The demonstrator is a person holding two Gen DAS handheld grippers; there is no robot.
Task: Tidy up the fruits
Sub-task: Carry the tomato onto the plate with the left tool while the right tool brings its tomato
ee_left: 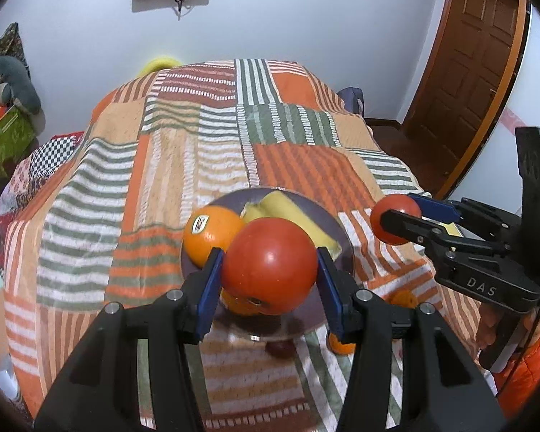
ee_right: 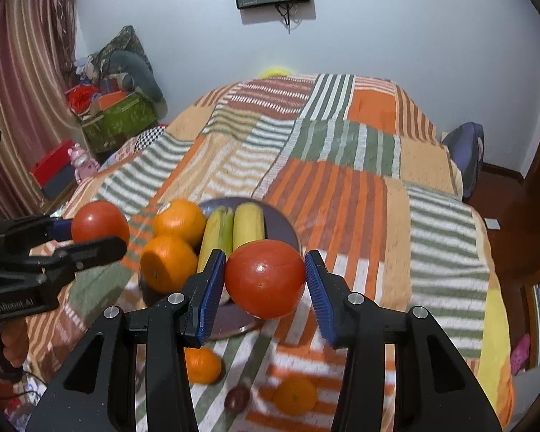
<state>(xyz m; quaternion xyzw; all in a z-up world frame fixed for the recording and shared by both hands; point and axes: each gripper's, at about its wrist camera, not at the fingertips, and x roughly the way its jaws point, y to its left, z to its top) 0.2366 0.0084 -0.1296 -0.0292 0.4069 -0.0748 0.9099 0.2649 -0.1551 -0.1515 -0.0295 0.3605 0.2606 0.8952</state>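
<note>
My left gripper (ee_left: 269, 256) is shut on a big red tomato (ee_left: 268, 270), held above the near side of a dark purple plate (ee_left: 307, 318). On the plate lie an orange with a sticker (ee_left: 212, 234), a second orange (ee_right: 167, 262) and two bananas (ee_left: 295, 219). My right gripper (ee_right: 264, 256) is shut on another red tomato (ee_right: 264, 280), above the plate's near right rim (ee_right: 282, 223). Each gripper shows in the other's view: the right gripper (ee_left: 399, 209) with its tomato (ee_left: 396, 225), the left gripper (ee_right: 96, 234) with its tomato (ee_right: 99, 221).
Loose fruit lies on the striped patchwork bedspread (ee_right: 342, 194) near the plate: a small orange (ee_right: 201, 358), a dark red plum (ee_right: 237, 397) and another orange (ee_right: 295, 394). Boxes and clutter (ee_right: 118, 118) stand left of the bed. A wooden door (ee_left: 471, 64) is at right.
</note>
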